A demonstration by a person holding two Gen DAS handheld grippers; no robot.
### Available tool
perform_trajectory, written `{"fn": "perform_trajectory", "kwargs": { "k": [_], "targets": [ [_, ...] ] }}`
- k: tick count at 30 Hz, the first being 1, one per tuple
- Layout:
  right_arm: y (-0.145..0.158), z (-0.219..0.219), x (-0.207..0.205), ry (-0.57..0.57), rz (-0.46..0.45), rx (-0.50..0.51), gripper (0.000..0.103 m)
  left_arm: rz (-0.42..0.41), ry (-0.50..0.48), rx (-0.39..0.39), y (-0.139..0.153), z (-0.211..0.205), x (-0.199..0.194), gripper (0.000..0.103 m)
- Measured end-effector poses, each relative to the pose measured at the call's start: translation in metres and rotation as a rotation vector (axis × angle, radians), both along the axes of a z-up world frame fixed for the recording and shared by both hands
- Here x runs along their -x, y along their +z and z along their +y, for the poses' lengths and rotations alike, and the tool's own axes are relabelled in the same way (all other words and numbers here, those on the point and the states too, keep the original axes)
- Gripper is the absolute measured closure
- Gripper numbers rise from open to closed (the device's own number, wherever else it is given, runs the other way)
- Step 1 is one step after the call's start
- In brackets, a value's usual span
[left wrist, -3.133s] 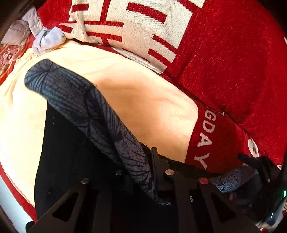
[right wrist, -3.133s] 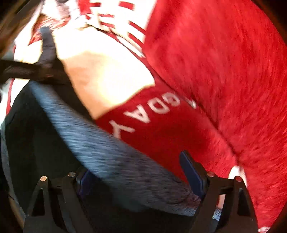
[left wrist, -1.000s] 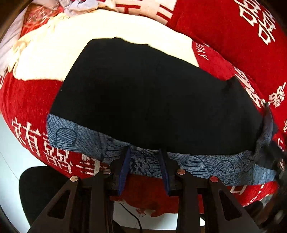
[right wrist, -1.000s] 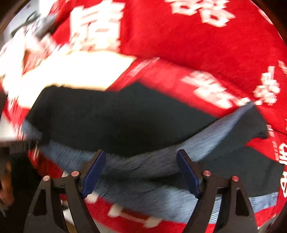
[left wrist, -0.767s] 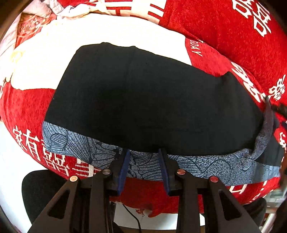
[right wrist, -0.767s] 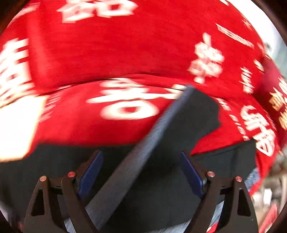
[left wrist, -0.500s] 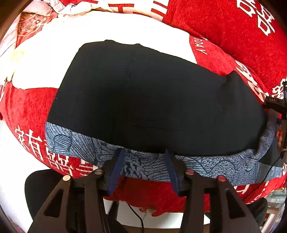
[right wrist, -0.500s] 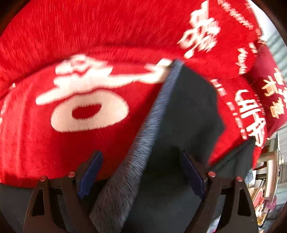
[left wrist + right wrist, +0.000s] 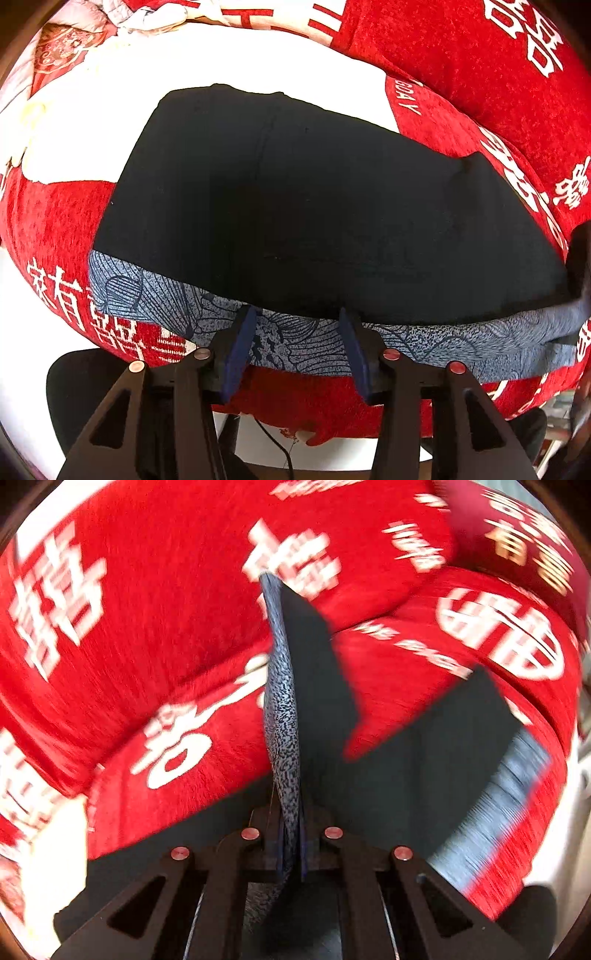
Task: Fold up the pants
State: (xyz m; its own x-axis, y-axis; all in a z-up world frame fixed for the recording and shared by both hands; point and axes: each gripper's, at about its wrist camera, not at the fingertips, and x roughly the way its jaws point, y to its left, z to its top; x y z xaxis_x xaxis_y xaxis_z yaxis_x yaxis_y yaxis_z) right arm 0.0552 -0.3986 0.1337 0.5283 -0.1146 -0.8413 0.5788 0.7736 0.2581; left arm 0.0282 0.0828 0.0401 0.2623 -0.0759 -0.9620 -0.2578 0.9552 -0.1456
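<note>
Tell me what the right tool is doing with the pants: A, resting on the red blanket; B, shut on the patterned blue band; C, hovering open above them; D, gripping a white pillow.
B: the right tool has its jaws closed on the patterned blue band of the pants.

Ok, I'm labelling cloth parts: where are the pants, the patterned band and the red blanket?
pants (image 9: 314, 206), left wrist view, black middle.
patterned band (image 9: 295, 343), left wrist view, between the open fingers.
red blanket (image 9: 155, 602), right wrist view, plain red area.

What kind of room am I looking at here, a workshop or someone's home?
Most likely a home, probably a bed or sofa. Black pants lie on a red plush blanket printed with white Chinese characters, with crumpled bedding behind.
</note>
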Motion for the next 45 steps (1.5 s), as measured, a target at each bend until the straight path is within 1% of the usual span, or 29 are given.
{"fn": "perform_trajectory", "kwargs": {
  "k": [2, 3, 5, 6, 8, 9, 11, 12, 14, 15, 16, 17, 18, 20, 21, 23, 24, 25, 27, 29, 31, 33, 35, 37, 38, 40, 42, 44, 45],
  "targets": [
    [-0.003, -0.012, 0.035, -0.023, 0.001, -0.028, 0.097, 0.004, -0.011, -0.011, 0.001, -0.003, 0.0, 0.054],
    [-0.01, -0.016, 0.055, -0.03, 0.023, -0.034, 0.097, 0.004, -0.016, -0.015, 0.002, -0.006, 0.0, 0.054],
    [-0.022, -0.021, 0.076, -0.037, 0.079, 0.022, 0.097, 0.002, -0.033, -0.029, 0.005, -0.014, -0.004, 0.054],
    [-0.028, -0.028, 0.082, -0.028, 0.098, 0.02, 0.097, -0.003, -0.048, -0.028, 0.007, -0.019, -0.005, 0.054],
    [-0.047, -0.045, 0.094, -0.043, 0.115, -0.047, 0.097, -0.008, -0.084, -0.008, 0.011, -0.035, -0.01, 0.054],
    [-0.05, -0.051, 0.096, -0.051, 0.114, -0.062, 0.097, -0.007, -0.107, -0.014, 0.013, -0.044, -0.012, 0.054],
    [-0.048, -0.06, 0.099, -0.044, 0.102, -0.049, 0.096, -0.013, -0.158, -0.036, 0.017, -0.061, -0.012, 0.054],
    [-0.043, -0.064, 0.099, -0.033, 0.093, -0.034, 0.094, -0.017, -0.18, -0.046, 0.019, -0.07, -0.013, 0.054],
    [-0.03, -0.072, 0.097, -0.005, 0.06, 0.01, 0.077, -0.02, -0.22, -0.063, 0.021, -0.086, -0.015, 0.054],
    [-0.023, -0.08, 0.097, 0.001, 0.044, 0.043, 0.049, -0.019, -0.235, -0.066, 0.022, -0.093, -0.016, 0.054],
    [-0.018, -0.088, 0.096, 0.0, 0.032, 0.072, 0.016, -0.016, -0.255, -0.069, 0.022, -0.103, -0.017, 0.054],
    [-0.011, -0.097, 0.098, 0.002, 0.011, 0.107, 0.01, -0.014, -0.272, -0.071, 0.022, -0.11, -0.019, 0.054],
    [-0.005, -0.107, 0.099, 0.014, -0.011, 0.146, 0.01, -0.014, -0.294, -0.074, 0.023, -0.12, -0.02, 0.054],
    [0.0, -0.123, 0.095, 0.105, -0.015, 0.175, 0.011, -0.017, -0.328, -0.073, 0.025, -0.135, -0.02, 0.054],
    [-0.002, -0.132, 0.09, 0.172, 0.001, 0.182, 0.012, -0.016, -0.34, -0.071, 0.025, -0.142, -0.02, 0.054],
    [-0.01, -0.146, 0.078, 0.26, 0.046, 0.216, 0.013, -0.012, -0.36, -0.075, 0.024, -0.153, -0.019, 0.054],
    [-0.014, -0.153, 0.077, 0.291, 0.063, 0.218, 0.015, -0.011, -0.365, -0.08, 0.024, -0.156, -0.018, 0.054],
    [-0.019, -0.165, 0.076, 0.322, 0.073, 0.199, 0.021, -0.009, -0.37, -0.086, 0.024, -0.158, -0.017, 0.054],
    [-0.028, -0.186, 0.073, 0.346, 0.061, 0.147, 0.027, -0.001, -0.373, -0.095, 0.022, -0.163, -0.016, 0.054],
    [-0.035, -0.199, 0.07, 0.354, 0.043, 0.13, 0.028, 0.004, -0.37, -0.109, 0.022, -0.164, -0.015, 0.054],
    [-0.041, -0.208, 0.066, 0.367, 0.045, 0.116, 0.029, 0.011, -0.362, -0.116, 0.02, -0.17, -0.018, 0.054],
    [-0.048, -0.211, 0.061, 0.397, 0.052, 0.101, 0.032, 0.018, -0.357, -0.117, 0.019, -0.174, -0.019, 0.054],
    [-0.051, -0.208, 0.057, 0.429, 0.056, 0.109, 0.035, 0.02, -0.362, -0.129, 0.019, -0.18, -0.02, 0.054],
    [-0.053, -0.204, 0.052, 0.465, 0.059, 0.099, 0.05, 0.018, -0.383, -0.147, 0.02, -0.192, -0.021, 0.054],
    [-0.055, -0.201, 0.05, 0.479, 0.071, 0.1, 0.05, 0.014, -0.397, -0.15, 0.021, -0.198, -0.022, 0.054],
    [-0.057, -0.2, 0.047, 0.501, 0.088, 0.115, 0.054, 0.004, -0.421, -0.144, 0.024, -0.212, -0.023, 0.054],
    [-0.058, -0.204, 0.046, 0.508, 0.094, 0.098, 0.058, -0.01, -0.457, -0.126, 0.027, -0.23, -0.026, 0.054],
    [-0.058, -0.208, 0.047, 0.499, 0.092, 0.091, 0.076, -0.009, -0.484, -0.111, 0.025, -0.245, -0.031, 0.054],
    [-0.056, -0.211, 0.048, 0.495, 0.092, 0.079, 0.091, -0.006, -0.497, -0.113, 0.022, -0.254, -0.034, 0.054]
  ]
}}
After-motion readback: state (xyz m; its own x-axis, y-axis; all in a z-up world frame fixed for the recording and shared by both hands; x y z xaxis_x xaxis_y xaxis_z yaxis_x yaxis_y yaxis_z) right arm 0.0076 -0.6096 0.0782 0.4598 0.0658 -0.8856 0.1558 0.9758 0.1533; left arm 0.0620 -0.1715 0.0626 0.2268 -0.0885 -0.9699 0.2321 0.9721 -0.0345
